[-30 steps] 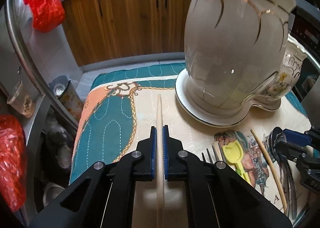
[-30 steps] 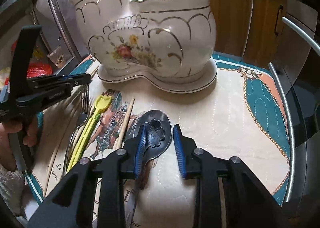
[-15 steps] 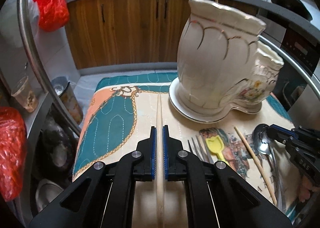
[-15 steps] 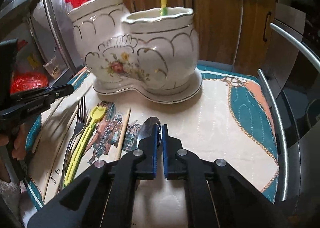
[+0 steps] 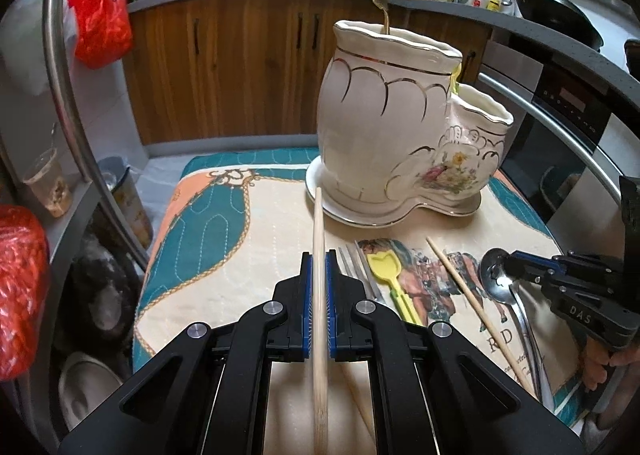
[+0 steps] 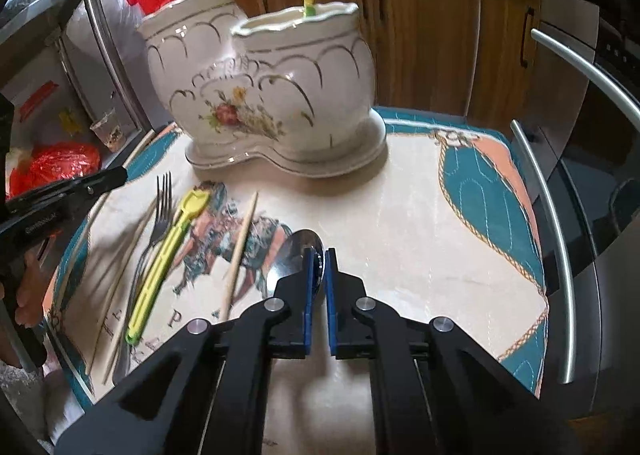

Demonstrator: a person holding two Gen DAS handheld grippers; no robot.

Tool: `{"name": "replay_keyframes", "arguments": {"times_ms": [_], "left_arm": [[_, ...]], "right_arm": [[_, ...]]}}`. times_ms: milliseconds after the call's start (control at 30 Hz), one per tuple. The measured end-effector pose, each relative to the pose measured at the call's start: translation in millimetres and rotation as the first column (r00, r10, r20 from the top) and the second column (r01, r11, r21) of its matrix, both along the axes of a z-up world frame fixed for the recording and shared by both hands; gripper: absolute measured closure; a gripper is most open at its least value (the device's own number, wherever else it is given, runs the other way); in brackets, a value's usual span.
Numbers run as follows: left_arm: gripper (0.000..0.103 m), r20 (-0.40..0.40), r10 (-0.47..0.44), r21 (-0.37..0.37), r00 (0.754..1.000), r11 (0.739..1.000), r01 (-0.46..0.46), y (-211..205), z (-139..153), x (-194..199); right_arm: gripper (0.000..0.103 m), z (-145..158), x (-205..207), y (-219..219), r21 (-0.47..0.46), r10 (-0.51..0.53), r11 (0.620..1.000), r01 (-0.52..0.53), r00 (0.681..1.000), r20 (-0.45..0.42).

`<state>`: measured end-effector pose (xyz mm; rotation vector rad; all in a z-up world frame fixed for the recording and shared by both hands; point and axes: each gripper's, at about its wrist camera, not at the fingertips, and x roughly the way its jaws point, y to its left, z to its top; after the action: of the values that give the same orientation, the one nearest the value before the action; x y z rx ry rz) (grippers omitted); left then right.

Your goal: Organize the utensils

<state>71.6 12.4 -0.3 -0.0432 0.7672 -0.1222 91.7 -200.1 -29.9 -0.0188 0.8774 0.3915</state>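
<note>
- left gripper (image 5: 319, 287) clamped on chopstick (image 5: 319, 239), tip aimed at ceramic holder (image 5: 384, 127) near mat's far edge
- right gripper (image 6: 319, 275) pinching spoon (image 6: 298, 255) bowl mid-mat, ready to lift

My left tongs (image 5: 319, 287) point forward and down toward twelve o'clock, blue pads clamped on a chopstick (image 5: 319, 255) running straight between them. My right tongs (image 6: 319, 279) also tilt downward, pads pinched on the bowl edge of a spoon (image 6: 298, 255). From the left wrist view, the right tongs sit at three o'clock, with fingers (image 5: 600, 367) of my hand wrapped round the grip.
</note>
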Motion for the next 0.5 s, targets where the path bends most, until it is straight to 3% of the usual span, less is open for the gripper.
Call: {"name": "replay_keyframes", "arguments": {"times_ms": [133,500], "left_arm": [[0.096,-0.001,0.0,-0.004,1.0,1.0,0.0,-0.3,-0.8,0.1],[0.096,-0.01,-0.006,-0.003,1.0,1.0,0.006,-1.0,-4.9,1.2]], "right_arm": [[0.08,0.2,-5.4,1.0,0.006,0.01,1.0,-0.01,1.0,-0.001],[0.077,-5.1,-5.5,10.3,-0.028,0.04,0.999,-0.041,0.999,-0.018]]}}
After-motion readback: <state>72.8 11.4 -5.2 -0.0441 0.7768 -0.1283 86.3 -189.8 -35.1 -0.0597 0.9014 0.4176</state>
